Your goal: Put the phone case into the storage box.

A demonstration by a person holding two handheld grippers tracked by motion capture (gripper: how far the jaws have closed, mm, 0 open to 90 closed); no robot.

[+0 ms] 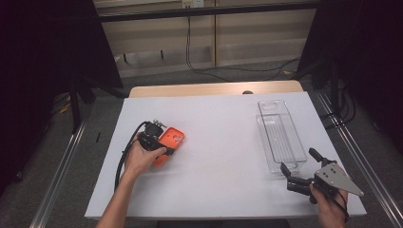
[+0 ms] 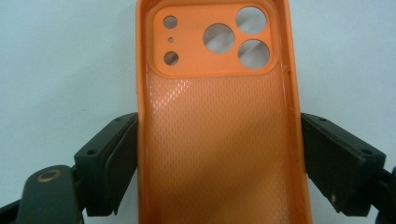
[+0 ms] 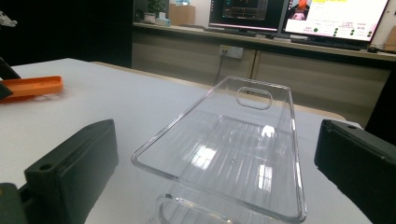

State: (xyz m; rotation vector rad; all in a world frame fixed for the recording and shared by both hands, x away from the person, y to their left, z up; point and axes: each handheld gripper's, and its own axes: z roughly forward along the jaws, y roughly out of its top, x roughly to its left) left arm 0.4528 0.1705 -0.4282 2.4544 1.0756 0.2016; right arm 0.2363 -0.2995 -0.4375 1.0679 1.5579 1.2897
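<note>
The step in hand looked like the pickup of the orange phone case: the left tongs were clamped across its width, one jaw pressing each long edge, with the case lying hollow side up on the white table and its camera cut-outs pointing away from the hand. In the left gripper view the pads sat tight against both rims, about halfway along the case.

The right tongs hung released near the table's right front corner, jaws standing apart just short of the near end of the clear plastic tray, touching nothing. The tray stood well apart from the case, across the table.

The next move probably called for a level lift without squeezing the soft rims further, then a carry rightward toward the tray.
</note>
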